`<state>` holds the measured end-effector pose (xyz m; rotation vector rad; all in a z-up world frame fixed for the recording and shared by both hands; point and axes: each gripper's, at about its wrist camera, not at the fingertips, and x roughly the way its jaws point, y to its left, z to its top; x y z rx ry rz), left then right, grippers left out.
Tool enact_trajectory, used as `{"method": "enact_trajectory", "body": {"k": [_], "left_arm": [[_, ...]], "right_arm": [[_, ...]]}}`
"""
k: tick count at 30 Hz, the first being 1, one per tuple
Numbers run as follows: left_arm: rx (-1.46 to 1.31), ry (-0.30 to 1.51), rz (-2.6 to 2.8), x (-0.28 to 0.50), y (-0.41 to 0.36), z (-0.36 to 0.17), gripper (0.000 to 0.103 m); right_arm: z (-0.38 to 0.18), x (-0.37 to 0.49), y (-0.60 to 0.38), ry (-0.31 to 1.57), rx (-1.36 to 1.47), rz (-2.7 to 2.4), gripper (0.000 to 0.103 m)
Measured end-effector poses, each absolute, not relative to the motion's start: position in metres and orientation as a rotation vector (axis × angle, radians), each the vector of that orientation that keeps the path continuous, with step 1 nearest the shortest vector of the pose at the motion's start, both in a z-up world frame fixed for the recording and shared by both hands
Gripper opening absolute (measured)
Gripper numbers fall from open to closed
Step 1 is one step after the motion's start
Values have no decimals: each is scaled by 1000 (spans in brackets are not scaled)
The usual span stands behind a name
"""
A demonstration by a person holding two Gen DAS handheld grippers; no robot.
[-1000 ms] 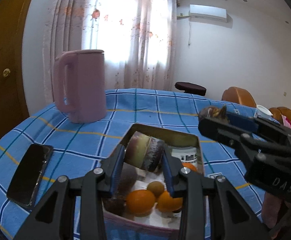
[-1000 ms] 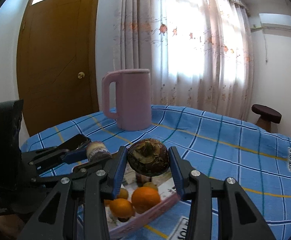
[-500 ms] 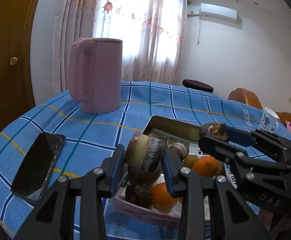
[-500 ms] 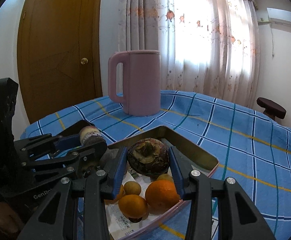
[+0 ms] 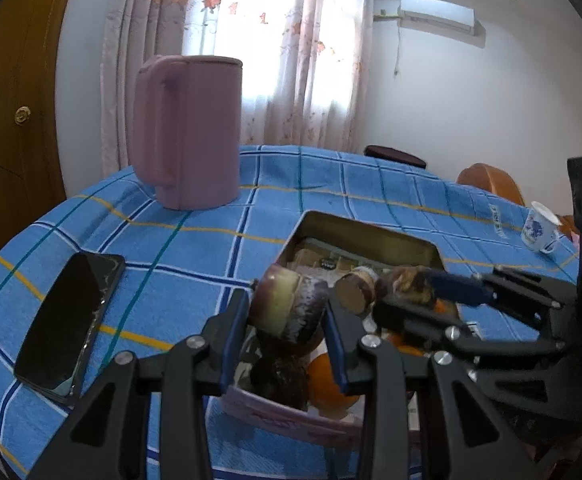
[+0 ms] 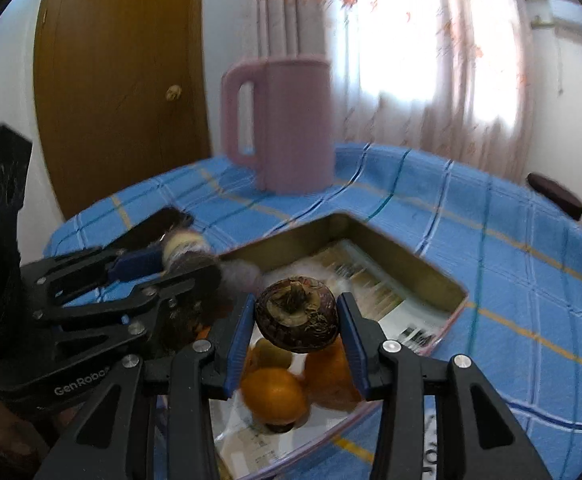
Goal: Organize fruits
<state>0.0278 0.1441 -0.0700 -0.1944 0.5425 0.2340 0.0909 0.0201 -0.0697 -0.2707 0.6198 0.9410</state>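
Over the tin [image 5: 371, 234] I hold two fruits: left fingers [image 5: 233, 330] clamp a purple piece [image 5: 287, 306], right fingers [image 6: 239, 330] a dark one [image 6: 297, 316], ready to sort

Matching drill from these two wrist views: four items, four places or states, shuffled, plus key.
1. jug
2. phone
3. oranges
4. cup

A. lying flat, screen dark, left of the tin
B. inside the tin
C. upright, beyond the tin, by the curtain
D. far right on the cloth

Pairs: 1-C, 2-A, 3-B, 4-D
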Motion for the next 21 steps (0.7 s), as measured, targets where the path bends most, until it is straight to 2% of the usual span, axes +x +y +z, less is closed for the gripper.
{"method": "enact_trajectory", "body": {"k": [4,7,9,12,14,16,18,21], "left_arm": [[-207,542,245,25,148,-71,47],[-211,528,244,21,148,-68,51],[-211,512,242,17,147,-64,62],[-201,477,236,9,141,-54,72],[-192,453,228,4,137,-47,76],[-192,434,222,0,133,-41,80],[-196,421,212,-3,129,-36,88],[-193,402,204,-6,122,-32,92]], "right_arm": [[-68,89,18,613,-270,942,46],[-64,88,12,608,-253,934,53],[-59,86,3,598,-233,927,54],[-50,82,-14,580,-213,888,55],[-44,79,-26,562,-203,859,62],[-38,75,-39,543,-200,823,62],[-32,69,-52,518,-205,787,62],[-24,63,-68,489,-193,759,63]]}}
